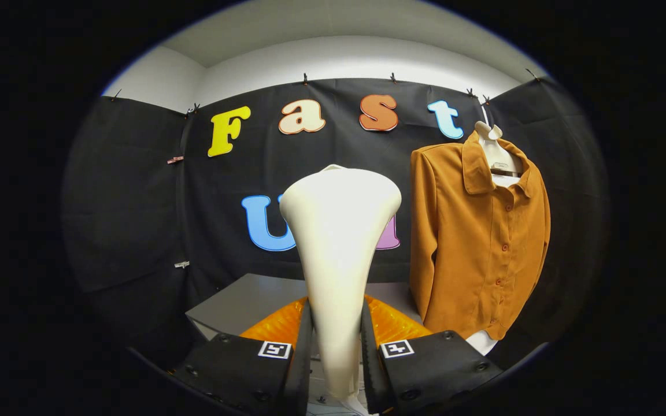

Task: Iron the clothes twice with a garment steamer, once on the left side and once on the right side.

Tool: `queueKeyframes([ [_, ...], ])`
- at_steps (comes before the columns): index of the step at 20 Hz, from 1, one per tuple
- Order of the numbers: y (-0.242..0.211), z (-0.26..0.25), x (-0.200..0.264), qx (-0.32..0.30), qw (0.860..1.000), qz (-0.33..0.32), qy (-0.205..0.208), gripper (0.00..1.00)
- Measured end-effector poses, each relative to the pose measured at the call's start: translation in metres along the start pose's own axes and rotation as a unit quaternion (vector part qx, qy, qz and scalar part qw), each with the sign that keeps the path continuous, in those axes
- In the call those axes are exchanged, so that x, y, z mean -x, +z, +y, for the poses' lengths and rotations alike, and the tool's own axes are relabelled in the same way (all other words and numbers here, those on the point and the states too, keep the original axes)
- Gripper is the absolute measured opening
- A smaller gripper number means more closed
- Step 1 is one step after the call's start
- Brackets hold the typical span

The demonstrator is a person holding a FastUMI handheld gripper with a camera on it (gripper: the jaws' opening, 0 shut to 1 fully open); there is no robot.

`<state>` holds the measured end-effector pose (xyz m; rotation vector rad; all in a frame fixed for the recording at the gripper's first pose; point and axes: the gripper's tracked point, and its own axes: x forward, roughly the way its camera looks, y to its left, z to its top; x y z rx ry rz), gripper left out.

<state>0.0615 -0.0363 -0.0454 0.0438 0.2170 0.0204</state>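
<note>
- Two fingers sit closest, one on each side of the steamer's narrow neck, both pressed against it, so the gripper is clamped on the garment steamer.
- One garment steamer, pale cream: its neck rises upright from between the fingers and flares into a wide head above them. The head's working face is turned away and cannot be made out, and the lower end of the handle drops out of sight below the fingers.
- Two small square markers sit on the gripper's body, one on each side of the neck.
- Just behind the fingers lies something orange and ribbed; it shows on both sides of the neck, and what it is I cannot tell, since the steamer and gripper cover most of it.
- One grey bench stands beyond the fingers, its near edge hidden by the gripper.
- One garment, a rust-orange shirt with a collar and a row of buttons down the front, hangs to the right of the steamer head, apart from it and farther back.
- One white hanger shows inside the open collar; most of it is covered by the shirt. A bit of white peeks out under the hem.
- Several small clips pin the black cloth wall along its top edge.
</note>
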Motion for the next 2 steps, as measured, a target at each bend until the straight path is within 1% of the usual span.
queueKeyframes([
  [2,0.0003,0.0008,-0.0001,0.0,1.0,0.0,0.001,0.41],
])
